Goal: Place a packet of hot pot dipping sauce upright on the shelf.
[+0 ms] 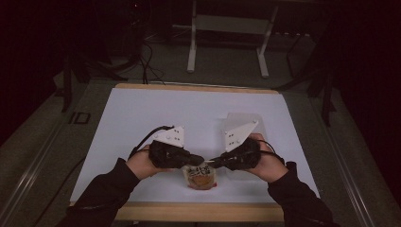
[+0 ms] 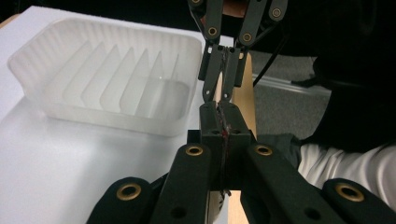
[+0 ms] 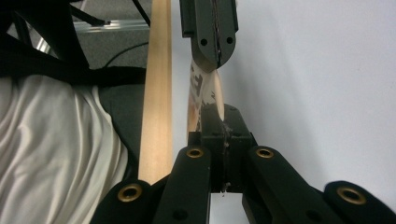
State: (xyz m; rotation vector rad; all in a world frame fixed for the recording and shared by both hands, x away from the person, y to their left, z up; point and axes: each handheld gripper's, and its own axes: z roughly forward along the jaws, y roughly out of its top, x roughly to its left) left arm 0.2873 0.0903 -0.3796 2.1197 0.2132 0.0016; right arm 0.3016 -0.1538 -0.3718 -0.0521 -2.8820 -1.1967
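Two claws meet over the near edge of your table, which carries a white sheet with a pale wooden strip along its front; start there, since it is the biggest thing in the high view. Your forearms in dark sleeves come in from the bottom corners, and each hand grips its tool from the outside. Next in size is the clear ribbed plastic tray, standing empty on the white sheet beyond your right hand; in the left gripper view it sits open side up, well behind the meeting point of the jaws. Then your left claw points inward from the left, and your right claw points inward from the right, their tips almost touching. Both are pinched down tight, jaws pressed together with only a thin film between them. What they have hold of is the wrapped bun, a small round pastry in a clear printed packet lying just inside the wooden strip, below the two tips. Each claw clamps the top edge of that packet, one from either side. In the right gripper view the packet stretches up between your own jaws and the other claw's tip, with the printed film and tan pastry showing edge on
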